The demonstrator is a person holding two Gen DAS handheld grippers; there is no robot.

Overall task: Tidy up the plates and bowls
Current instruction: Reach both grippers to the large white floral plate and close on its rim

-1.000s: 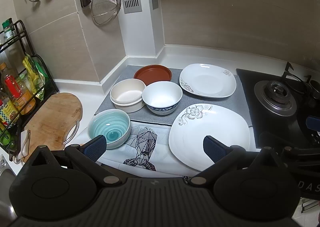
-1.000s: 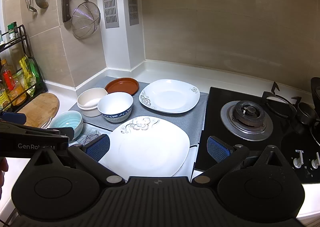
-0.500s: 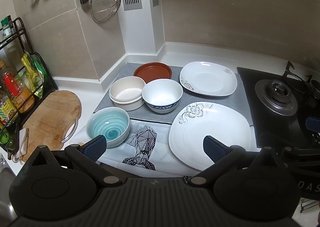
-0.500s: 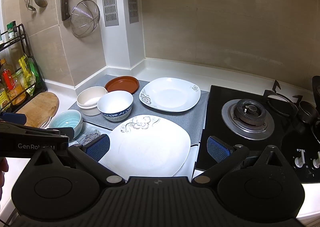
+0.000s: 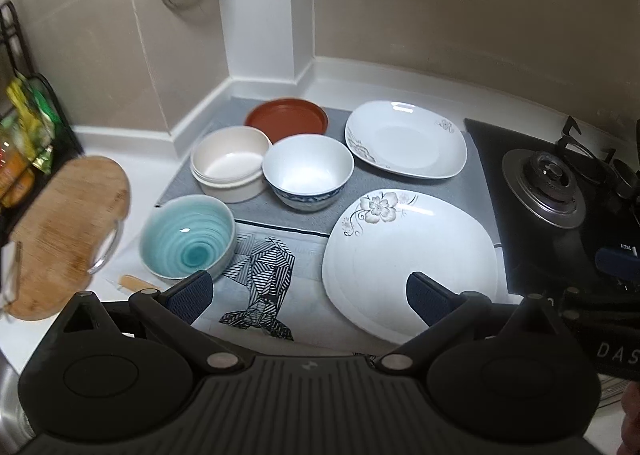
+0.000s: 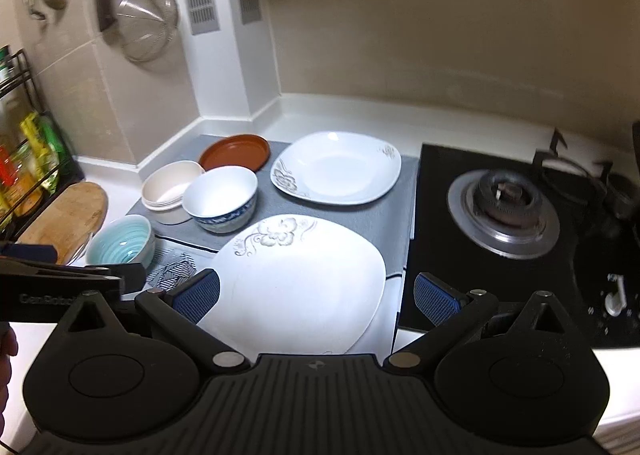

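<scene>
Left wrist view, progress: nothing is seen sorted yet; plates and bowls are spread singly over the desk (image 5: 352,79), so nearly all stacking is judged to remain.
Left wrist view, left tool (image 5: 308,295): jaws are spread wide and nothing is held; it hangs above the near desk edge.
Left wrist view, bowls: a teal bowl (image 5: 186,242) sits near left; a cream bowl (image 5: 230,163) and a blue-rimmed white bowl (image 5: 308,171) touch farther back, with a brown dish (image 5: 286,119) behind.
Left wrist view, plates: a large floral plate (image 5: 412,261) lies near right, a smaller floral plate (image 5: 406,139) farther off, apart.
Right wrist view, right tool (image 6: 316,295): jaws are released and empty, poised over the large floral plate's near rim.
Right wrist view, surroundings: a stove (image 6: 504,207) lies right of the plates.
</scene>
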